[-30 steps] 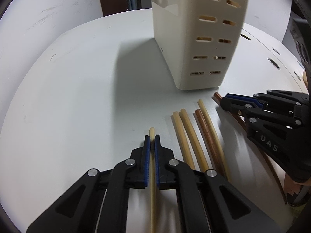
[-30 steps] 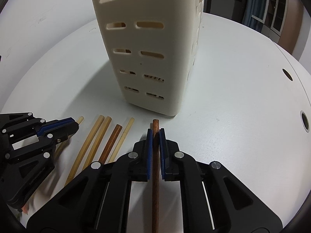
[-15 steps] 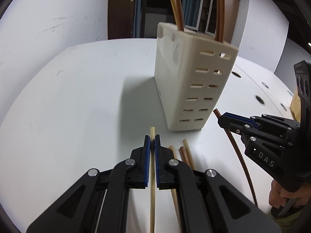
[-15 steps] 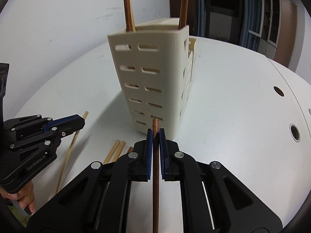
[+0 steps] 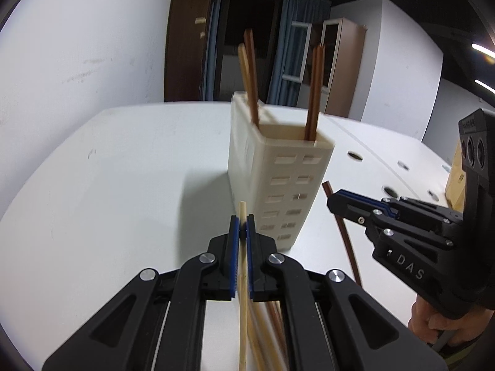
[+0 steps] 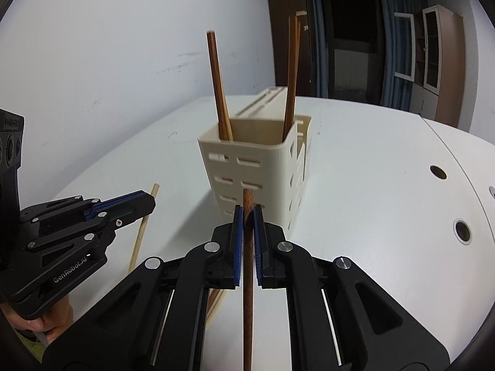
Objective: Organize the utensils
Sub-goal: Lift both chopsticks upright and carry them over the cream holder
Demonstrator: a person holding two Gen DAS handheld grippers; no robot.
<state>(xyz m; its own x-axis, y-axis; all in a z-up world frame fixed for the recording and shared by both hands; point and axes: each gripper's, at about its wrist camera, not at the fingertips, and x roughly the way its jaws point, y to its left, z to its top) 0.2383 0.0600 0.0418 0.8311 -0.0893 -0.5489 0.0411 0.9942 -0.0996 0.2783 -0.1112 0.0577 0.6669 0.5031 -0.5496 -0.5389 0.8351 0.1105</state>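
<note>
Chopsticks are what I'm sorting, and each of my tongs has one.

Left wrist view: my left tongs (image 5: pixel 242 225) are pinched narrow on a pale stick (image 5: pixel 243 281). It runs straight down the gap between the pads, its tip poking out toward 12 o'clock and its tail leaving the frame at 6. I judge it light and stiff, but smooth and round, so it could swivel or slide in the pads. A hold nearer the middle would steady it better than one close to the end, which seems to be where I have it. The holder (image 5: pixel 275 182) stands at 12 to 1 o'clock, beyond the tip and apart from it, with several sticks already upright inside. More loose sticks (image 5: pixel 269 324) lie blurred on the table (image 5: pixel 108 185) below the fingers, at 5 o'clock. My right tongs (image 5: pixel 332 202) sit at 3 o'clock, clamped on a dark stick (image 5: pixel 343 235).

Right wrist view: the right tongs (image 6: pixel 247 213) grip the dark stick (image 6: pixel 247 281) the same way, tip at 12, tail running off at 6. The holder (image 6: pixel 256 170) is dead ahead at 12, its open mouth higher than the tip. At 9 o'clock the left tongs (image 6: pixel 151 202) hold the pale stick (image 6: pixel 140 235), its tail slanting down toward 7.
</note>
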